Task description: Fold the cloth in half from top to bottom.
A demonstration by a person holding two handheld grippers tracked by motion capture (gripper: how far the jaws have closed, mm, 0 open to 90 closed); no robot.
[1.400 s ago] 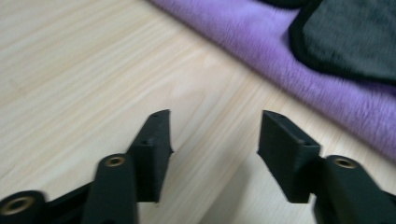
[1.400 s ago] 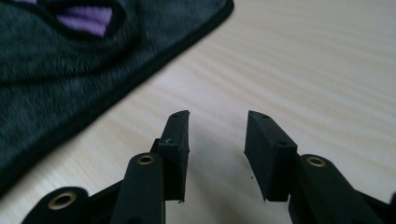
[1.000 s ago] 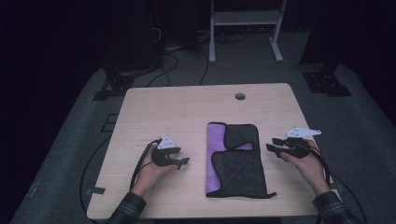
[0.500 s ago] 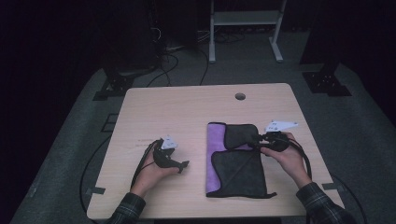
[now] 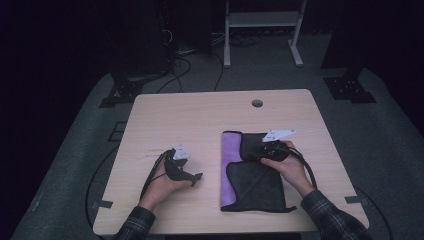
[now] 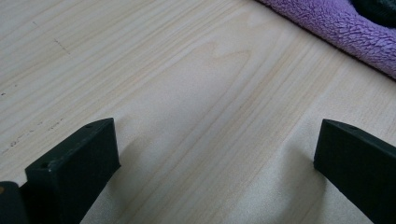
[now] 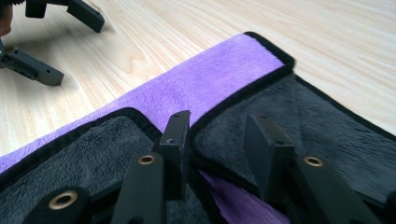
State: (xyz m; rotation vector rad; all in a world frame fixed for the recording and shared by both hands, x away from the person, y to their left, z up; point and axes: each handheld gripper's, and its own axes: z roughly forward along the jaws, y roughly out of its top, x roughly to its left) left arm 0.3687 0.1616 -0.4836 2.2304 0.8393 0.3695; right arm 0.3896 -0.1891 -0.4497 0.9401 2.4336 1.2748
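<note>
A pale wooden bench [image 5: 200, 120] with a round hole [image 5: 257, 103] lies beyond the claws, and farther off behind it stand a white metal frame [image 5: 260, 20] and floor cables [image 5: 185, 60].

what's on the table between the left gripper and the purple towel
Nothing: bare wood separates the left gripper from the purple towel, seen in the high view.

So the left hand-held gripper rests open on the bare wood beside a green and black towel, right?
Not quite: the towel is purple and black, not green, as the right gripper view shows. The rest holds: the left hand-held gripper rests open on the bare wooden table beside it.
</note>
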